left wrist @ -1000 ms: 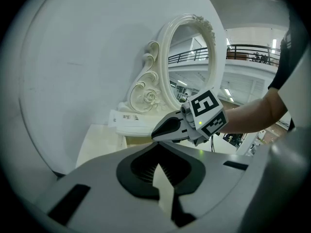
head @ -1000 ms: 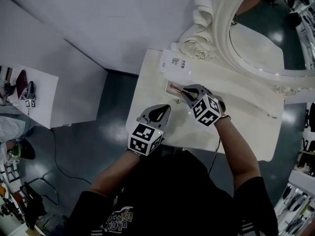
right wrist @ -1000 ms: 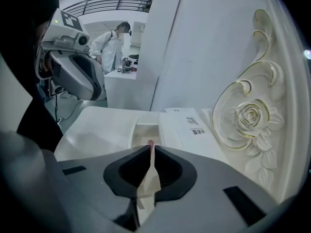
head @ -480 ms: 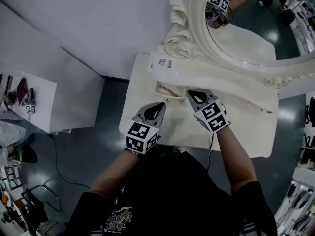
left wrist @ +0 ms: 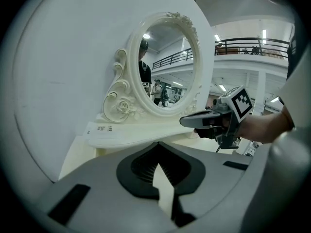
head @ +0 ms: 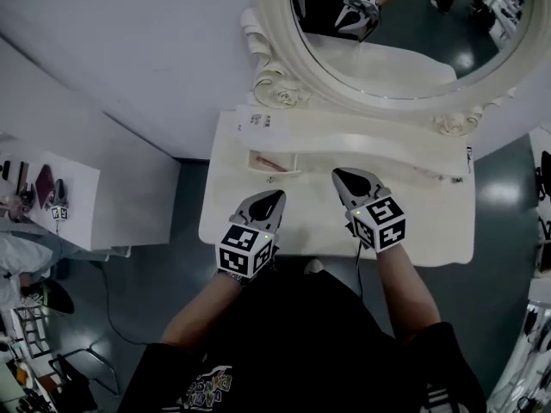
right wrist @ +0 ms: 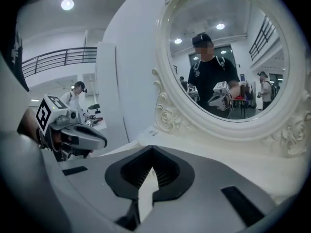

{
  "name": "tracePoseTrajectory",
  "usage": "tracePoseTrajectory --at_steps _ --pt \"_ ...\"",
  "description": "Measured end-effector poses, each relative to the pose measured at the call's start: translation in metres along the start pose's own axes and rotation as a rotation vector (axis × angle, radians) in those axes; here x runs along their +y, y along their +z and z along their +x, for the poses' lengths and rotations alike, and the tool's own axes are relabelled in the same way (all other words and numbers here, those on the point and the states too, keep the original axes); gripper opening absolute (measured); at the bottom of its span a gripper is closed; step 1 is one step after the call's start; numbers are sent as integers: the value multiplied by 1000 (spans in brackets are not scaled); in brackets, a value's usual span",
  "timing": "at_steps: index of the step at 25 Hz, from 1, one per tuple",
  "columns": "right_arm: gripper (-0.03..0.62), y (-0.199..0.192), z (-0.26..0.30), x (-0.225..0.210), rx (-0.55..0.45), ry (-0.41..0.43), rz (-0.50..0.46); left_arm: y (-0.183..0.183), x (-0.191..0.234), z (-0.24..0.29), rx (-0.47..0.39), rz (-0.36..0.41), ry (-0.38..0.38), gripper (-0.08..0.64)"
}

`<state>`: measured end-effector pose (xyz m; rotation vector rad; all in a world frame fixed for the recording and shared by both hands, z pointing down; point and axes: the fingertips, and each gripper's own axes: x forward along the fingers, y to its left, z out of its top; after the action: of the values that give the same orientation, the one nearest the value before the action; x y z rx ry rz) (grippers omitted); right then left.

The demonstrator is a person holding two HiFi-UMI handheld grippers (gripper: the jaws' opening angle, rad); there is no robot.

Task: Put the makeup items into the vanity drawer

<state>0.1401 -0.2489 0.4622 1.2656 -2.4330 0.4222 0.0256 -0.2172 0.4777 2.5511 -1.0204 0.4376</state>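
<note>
At the left of the cream tabletop (head: pixel 314 224), the small vanity drawer (head: pixel 291 165) stood open. A slim pink makeup item (head: pixel 267 162) lay slanted inside it. Just behind the drawer, a white printed label (head: pixel 258 120) lay flat on the raised back ledge, below a carved rose (head: pixel 274 89) on the mirror frame. The oval mirror (head: pixel 392 33) was glossy, its cream frame thick with scrolls, and the tabletop was smooth with rounded corners.

I held my left tool (head: pixel 268 200) over the front of the tabletop with its grey jaws brought together on nothing. Its tip pointed toward the drawer but stayed apart from it. My right tool (head: pixel 352 180) sat level with it near the middle, jaws likewise closed and empty, and touched no item. Far to the right, a thin pencil-like stick (head: pixel 433 174) lay along the back of the tabletop, well away from both tools.
</note>
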Motion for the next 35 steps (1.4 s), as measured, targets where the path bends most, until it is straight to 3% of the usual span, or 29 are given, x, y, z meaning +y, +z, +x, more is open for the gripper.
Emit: tracePoseTrajectory --at_steps 12,17,27,35 --pt "29 -22 -83 17 -85 -1 141 -3 -78 -22 -24 -14 -14 0" --pt "29 -40 -100 34 -102 11 212 -21 -92 -35 -14 -67 6 0" --pt "29 -61 -126 93 -100 10 193 -41 -112 -64 -9 -37 -25 0" --pt "29 -60 -134 143 -117 -78 237 -51 -105 -110 6 6 -100 0"
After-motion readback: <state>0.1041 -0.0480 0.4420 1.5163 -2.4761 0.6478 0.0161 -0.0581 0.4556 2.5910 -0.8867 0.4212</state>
